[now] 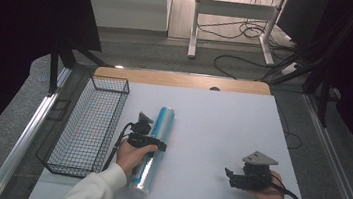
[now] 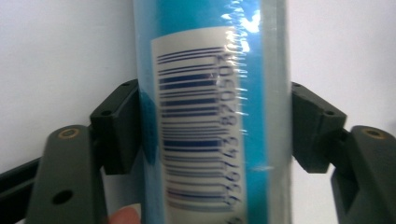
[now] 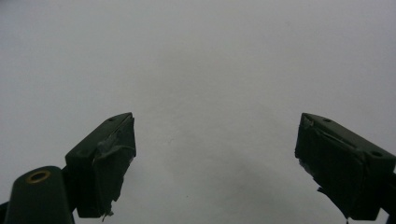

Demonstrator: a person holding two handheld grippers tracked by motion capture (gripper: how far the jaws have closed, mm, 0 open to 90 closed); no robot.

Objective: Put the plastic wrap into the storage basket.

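High view: left gripper (image 1: pixel 152 142) clamped across blue roll (image 1: pixel 157 142), long axis running away from person; wire basket (image 1: pixel 92 125) just left; right gripper (image 1: pixel 230 177) spread, empty, well apart.

The blue tube (image 2: pixel 212 112) is wrapped in clear, shiny plastic film that crinkles and catches the light. A white paper label (image 2: pixel 196 126) with dark bars sits under the film. The left gripper (image 2: pixel 215 126) has smooth, dull black plastic jaws with small brass-coloured metal rings. The right gripper (image 3: pixel 215 158) has jaws covered in rough, wrinkled black tape with torn edges. The table top (image 1: pixel 221 135) is white, smooth and matt, with a strip of bare wood (image 1: pixel 181 80) at the far edge. The basket (image 1: pixel 88 127) is thin black metal wire.
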